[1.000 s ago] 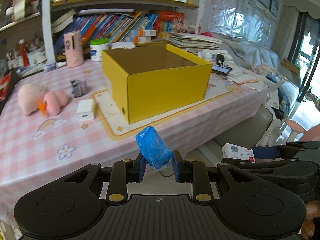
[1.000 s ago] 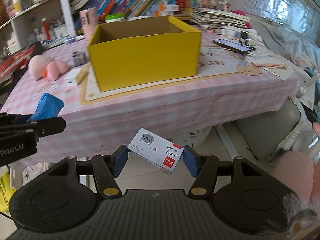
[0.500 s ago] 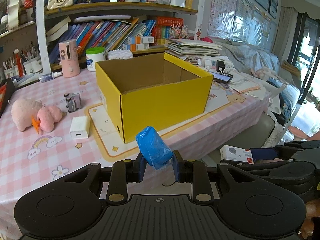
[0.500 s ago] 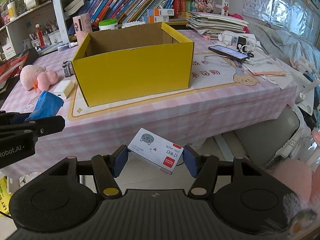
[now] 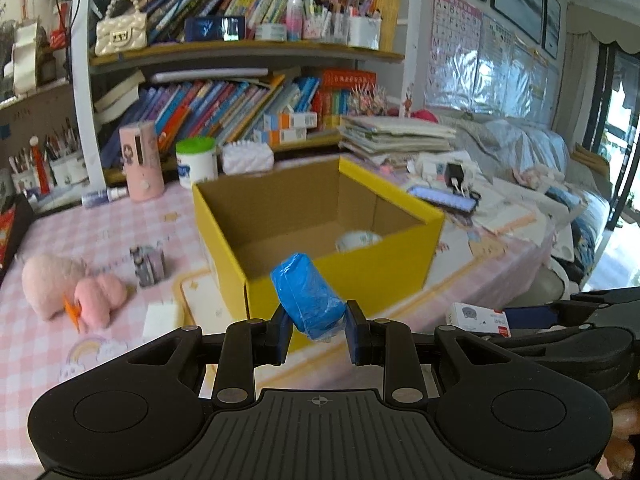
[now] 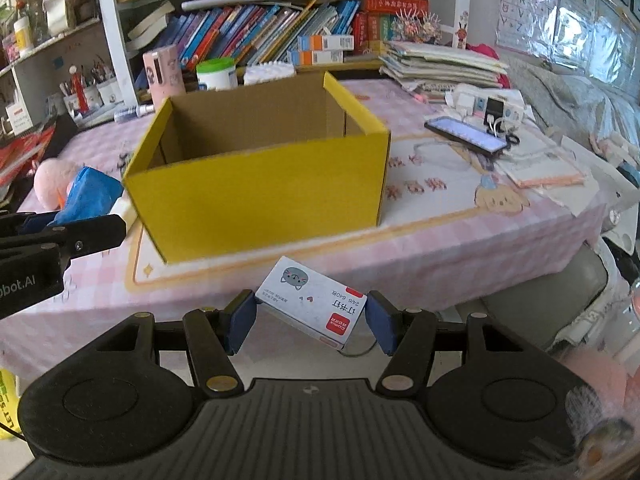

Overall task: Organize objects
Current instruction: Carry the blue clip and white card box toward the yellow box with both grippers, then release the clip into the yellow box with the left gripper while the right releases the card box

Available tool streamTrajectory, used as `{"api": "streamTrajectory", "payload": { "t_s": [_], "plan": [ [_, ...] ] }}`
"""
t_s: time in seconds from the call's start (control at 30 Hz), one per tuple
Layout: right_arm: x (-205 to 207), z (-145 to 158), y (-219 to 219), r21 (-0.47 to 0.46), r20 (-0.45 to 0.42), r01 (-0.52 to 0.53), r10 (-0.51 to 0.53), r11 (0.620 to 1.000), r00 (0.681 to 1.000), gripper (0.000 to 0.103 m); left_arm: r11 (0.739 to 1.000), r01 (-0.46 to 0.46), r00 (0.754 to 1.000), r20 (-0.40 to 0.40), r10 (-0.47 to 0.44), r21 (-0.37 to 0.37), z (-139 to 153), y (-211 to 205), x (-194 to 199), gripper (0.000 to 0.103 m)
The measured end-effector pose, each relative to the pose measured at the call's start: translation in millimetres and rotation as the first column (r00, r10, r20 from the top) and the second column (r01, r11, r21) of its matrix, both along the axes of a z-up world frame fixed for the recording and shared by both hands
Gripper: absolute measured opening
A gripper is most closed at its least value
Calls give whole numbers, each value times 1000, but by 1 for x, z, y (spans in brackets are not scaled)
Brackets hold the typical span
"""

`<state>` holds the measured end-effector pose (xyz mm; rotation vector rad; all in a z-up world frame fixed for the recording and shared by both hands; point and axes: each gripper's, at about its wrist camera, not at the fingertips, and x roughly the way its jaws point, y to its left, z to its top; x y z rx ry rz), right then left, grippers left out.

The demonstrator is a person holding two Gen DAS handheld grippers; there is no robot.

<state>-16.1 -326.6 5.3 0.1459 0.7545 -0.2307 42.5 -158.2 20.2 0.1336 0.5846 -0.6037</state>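
Observation:
An open yellow cardboard box stands on the pink checked table; it also shows in the right wrist view. My left gripper is shut on a blue plastic-wrapped packet, held in front of the box's near wall at about rim height. My right gripper is shut on a white staple box with a cat face, in front of the table edge, below the yellow box. A white round object lies inside the box.
On the table left of the box are a pink plush toy, a small grey toy and a white adapter. A phone, papers and chargers lie to the right. Bookshelves stand behind. A sofa is at right.
Both grippers have risen and moved closer to the table and the yellow box, each holding its object; the inside of the box now shows in the left wrist view.

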Motion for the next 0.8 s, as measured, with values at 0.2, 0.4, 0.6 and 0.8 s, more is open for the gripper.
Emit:
{"api": "streamTrajectory", "payload": {
  "t_s": [0.2,0.4,0.6,0.8],
  "plan": [
    [31,22,-28,-15,66,-22,23,1000,998,58,1000,-27,999,33,27,-4,9,-20,24,26],
    [72,41,-53,-41,127,-79,83,996,988,58,997,-75,996,45,75,2,10,-42,52,26],
    [123,47,-72,-70,138,-159,168,985,976,58,990,-140,990,19,139,21,3,-58,86,26],
    [172,39,-78,-87,88,-258,266,962,960,58,986,-146,989,-24,148,74,-15,-79,105,26]
  ]
}}
